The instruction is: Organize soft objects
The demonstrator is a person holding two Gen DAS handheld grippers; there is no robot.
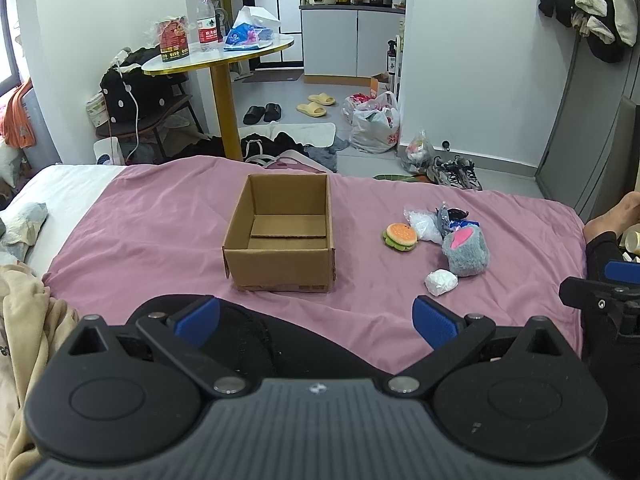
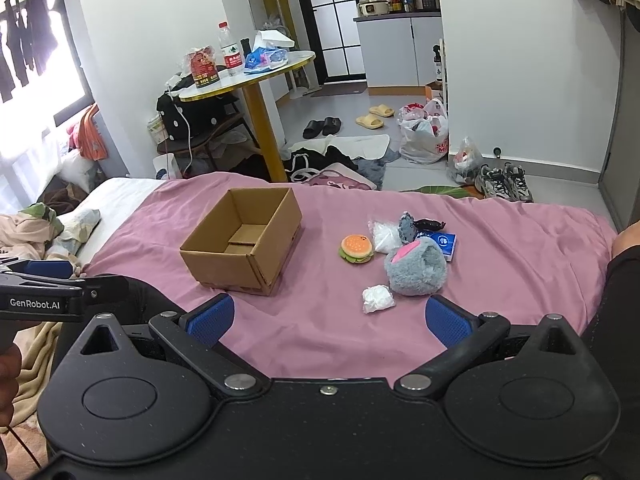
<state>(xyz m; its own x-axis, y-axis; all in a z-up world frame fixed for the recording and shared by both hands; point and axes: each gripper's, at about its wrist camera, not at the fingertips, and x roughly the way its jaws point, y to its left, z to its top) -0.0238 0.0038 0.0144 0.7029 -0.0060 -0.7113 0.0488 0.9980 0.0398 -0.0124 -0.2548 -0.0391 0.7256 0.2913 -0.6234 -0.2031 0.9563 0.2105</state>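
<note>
White walls point(image 1: 472, 60), grey tiled floor point(image 1: 320, 92). Round table point(image 2: 256, 76) on a yellow pedestal, a water bottle point(image 1: 207, 22) on it. Dark chair point(image 2: 200, 136) beside it, piled with bags. Kitchen counter point(image 1: 352, 40) through the doorway. Slippers point(image 2: 370, 117) and sneakers point(image 2: 505, 182) on the floor. Bright daylight from the window point(image 2: 36, 92) (far left, overexposed).

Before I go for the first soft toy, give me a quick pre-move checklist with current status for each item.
1. Cardboard box open and upright: ok.
2. Box empty, room for items: ok.
3. Right hand-held gripper open, holding nothing: ok.
4. Left hand-held gripper open, holding nothing: ok.
5. Gray plush, burger toy and white bundle lie on the pink sheet beside the box, unobstructed: ok.
6. Blue pack behind the plush is soft: cannot tell.
</note>
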